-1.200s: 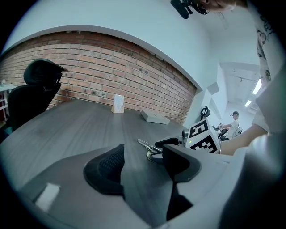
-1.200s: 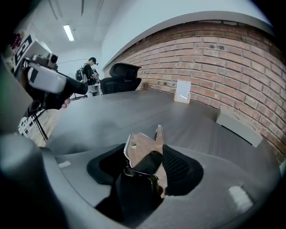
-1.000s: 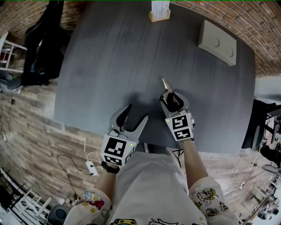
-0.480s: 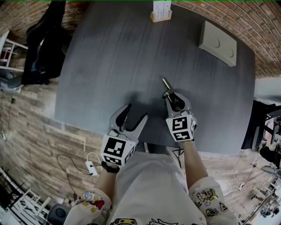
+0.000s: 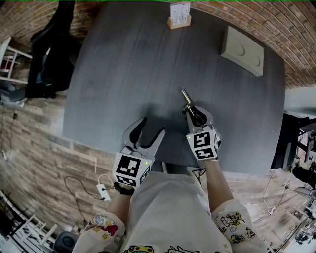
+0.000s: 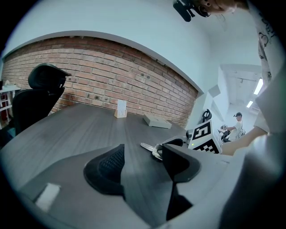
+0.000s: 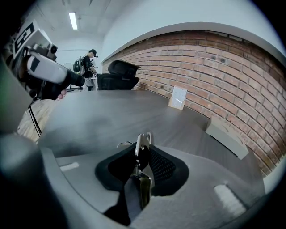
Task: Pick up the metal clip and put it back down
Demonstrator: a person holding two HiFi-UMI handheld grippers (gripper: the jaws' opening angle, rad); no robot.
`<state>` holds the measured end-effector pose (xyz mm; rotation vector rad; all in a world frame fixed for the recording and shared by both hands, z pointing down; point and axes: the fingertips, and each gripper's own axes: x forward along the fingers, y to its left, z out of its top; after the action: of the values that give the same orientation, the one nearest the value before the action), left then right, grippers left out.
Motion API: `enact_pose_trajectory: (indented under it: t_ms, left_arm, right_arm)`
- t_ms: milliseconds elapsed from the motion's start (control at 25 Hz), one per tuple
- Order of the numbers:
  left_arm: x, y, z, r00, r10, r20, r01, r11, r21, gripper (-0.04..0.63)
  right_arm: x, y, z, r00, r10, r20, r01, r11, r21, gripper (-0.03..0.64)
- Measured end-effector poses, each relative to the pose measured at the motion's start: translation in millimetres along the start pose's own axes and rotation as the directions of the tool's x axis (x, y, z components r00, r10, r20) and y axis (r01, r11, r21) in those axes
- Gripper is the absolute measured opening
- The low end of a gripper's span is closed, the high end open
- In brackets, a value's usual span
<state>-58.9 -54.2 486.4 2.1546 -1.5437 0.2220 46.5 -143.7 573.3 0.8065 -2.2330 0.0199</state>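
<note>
The metal clip [image 7: 142, 144] sits pinched between the jaws of my right gripper [image 5: 192, 109]. They have just been closing on it and now stand narrow, the black pads pressing its sides. Its long axis runs along the line of the jaws. One silvery end sticks out past the jaw tips, pointing away from me toward the far edge of the desk [image 5: 123, 64] and a little to the left in the head view, while the other end lies back between the pads. It is low over the dark grey wood-grain surface, close to the desk's near edge and right of centre; I cannot tell whether its tip touches the top. My left gripper [image 5: 152, 127] hovers near it on the left, jaws wide apart with only the desk top showing between them, aimed roughly the same way. Each gripper carries a marker cube [image 5: 203, 144] patterned in black and white squares. At the far edge a small wooden holder [image 5: 177, 20] holds a white card [image 5: 180, 7] upright; its print is too small to read. To the right of that, well apart from the clip, lies a flat grey box [image 5: 242, 48] with two round dimples in its top. A black chair [image 5: 49, 49] stands off the desk's left side, and a brick wall [image 7: 223, 71] runs behind the far edge.
</note>
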Motion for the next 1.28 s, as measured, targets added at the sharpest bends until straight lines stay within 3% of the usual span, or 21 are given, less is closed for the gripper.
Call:
enact_pose_trajectory:
  t_ms: [760,1280]
  left_arm:
    - [7,5,37,0.998,0.007,0.058,-0.009,0.999,0.035,0.264]
    - [6,-11,102,0.983,-0.036,0.182,0.013,0.992,0.127,0.256]
  right_arm:
    - [-20,-32,33,0.994,-0.054,0.094,0.051,0.998,0.042,0.086]
    - [-81,-79,92,0.946,-0.171,0.276,0.152,0.984,0.091,0.086]
